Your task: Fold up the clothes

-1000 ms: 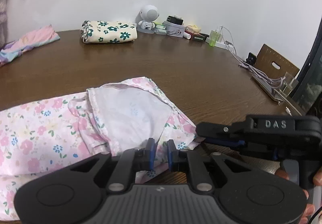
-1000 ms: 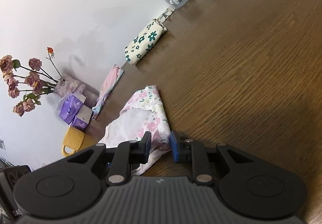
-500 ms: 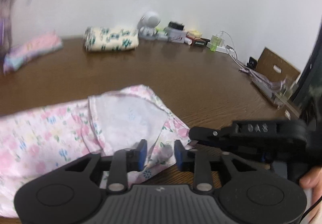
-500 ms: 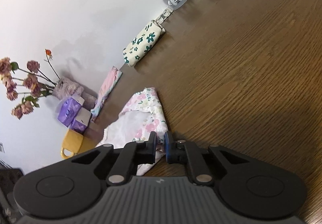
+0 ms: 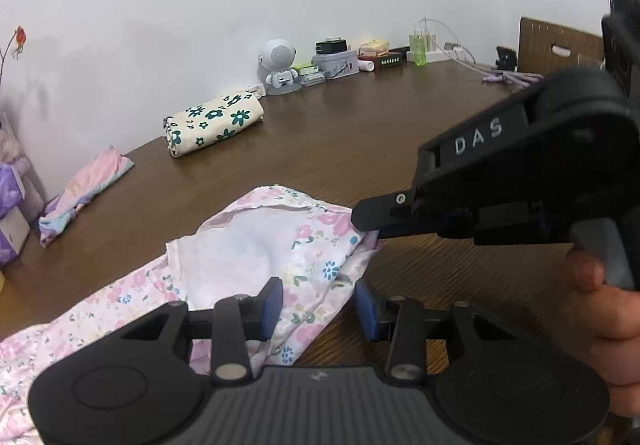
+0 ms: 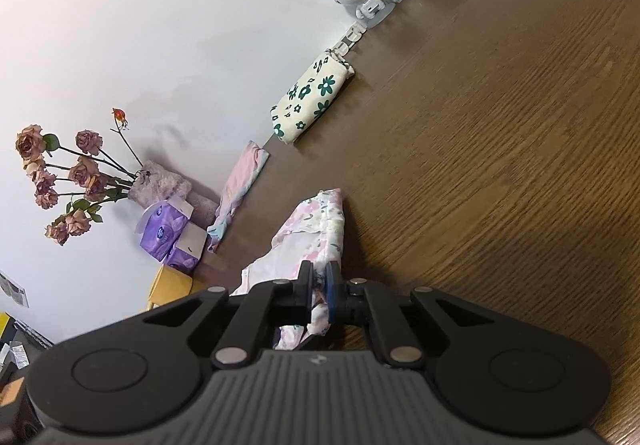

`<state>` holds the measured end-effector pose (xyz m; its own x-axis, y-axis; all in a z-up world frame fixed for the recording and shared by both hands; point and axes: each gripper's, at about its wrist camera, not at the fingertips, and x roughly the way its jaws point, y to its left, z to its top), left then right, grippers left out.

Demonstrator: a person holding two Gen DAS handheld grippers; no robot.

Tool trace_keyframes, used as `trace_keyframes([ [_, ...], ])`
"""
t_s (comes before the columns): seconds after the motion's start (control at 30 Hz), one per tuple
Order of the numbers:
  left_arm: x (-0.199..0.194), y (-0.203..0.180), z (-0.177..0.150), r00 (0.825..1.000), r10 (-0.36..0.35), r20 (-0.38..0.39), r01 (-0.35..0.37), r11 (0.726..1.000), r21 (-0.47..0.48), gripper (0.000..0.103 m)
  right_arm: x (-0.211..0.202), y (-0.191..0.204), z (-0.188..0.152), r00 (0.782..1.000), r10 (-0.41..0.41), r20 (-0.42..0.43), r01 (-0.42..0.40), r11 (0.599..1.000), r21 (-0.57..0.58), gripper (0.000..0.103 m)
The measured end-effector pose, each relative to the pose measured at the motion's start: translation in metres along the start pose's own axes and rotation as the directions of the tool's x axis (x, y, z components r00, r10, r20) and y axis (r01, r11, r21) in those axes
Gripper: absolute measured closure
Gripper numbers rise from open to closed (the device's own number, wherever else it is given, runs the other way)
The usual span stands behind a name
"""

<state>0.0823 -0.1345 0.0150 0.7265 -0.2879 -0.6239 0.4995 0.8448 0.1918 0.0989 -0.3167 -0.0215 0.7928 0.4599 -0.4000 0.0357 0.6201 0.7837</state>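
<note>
A pink floral garment [image 5: 256, 241] lies on the brown wooden table [image 5: 360, 149], one end turned back so its pale inside shows. My left gripper [image 5: 318, 293] is open over the near hem, and cloth lies loose between its blue pads [image 5: 274, 299] without being pressed. My right gripper [image 6: 319, 277] is shut on the garment's [image 6: 316, 221] corner, with fabric bunched between its jaws. In the left wrist view the right gripper [image 5: 366, 223] comes in from the right, its tips on the cloth's right edge, with a hand [image 5: 600, 309] on its handle.
A folded cream cloth with green flowers [image 5: 214, 123] and a folded pink striped cloth [image 5: 86, 185] lie by the wall. A white robot-shaped speaker [image 5: 279, 65], small boxes and cables line the back. Dried roses [image 6: 68, 173] and purple tissue packs [image 6: 168, 233] stand far left.
My left gripper opened, let the hem go, and rolled and shifted sideways. My right gripper closed on the garment's corner and stayed in place.
</note>
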Motion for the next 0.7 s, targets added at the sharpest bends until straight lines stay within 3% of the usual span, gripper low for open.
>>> trace_keyframes([
  [0.23,0.007,-0.009,0.002,0.999,0.048,-0.013,-0.047,0.999,0.018,0.065,0.000,0.001,0.000,1.000,0.021,-0.005,-0.021,1.000,-0.001,0.097],
  [0.47,0.011,-0.003,0.006,0.998,0.062,-0.016,-0.063,0.996,-0.069,0.091,0.002,-0.002,-0.002,0.999,0.033,-0.013,-0.033,0.999,0.004,0.097],
  [0.7,0.012,0.014,0.009,1.000,0.001,-0.031,-0.007,0.981,-0.196,0.098,0.001,0.002,-0.008,0.999,0.051,0.011,-0.051,0.998,-0.047,0.092],
])
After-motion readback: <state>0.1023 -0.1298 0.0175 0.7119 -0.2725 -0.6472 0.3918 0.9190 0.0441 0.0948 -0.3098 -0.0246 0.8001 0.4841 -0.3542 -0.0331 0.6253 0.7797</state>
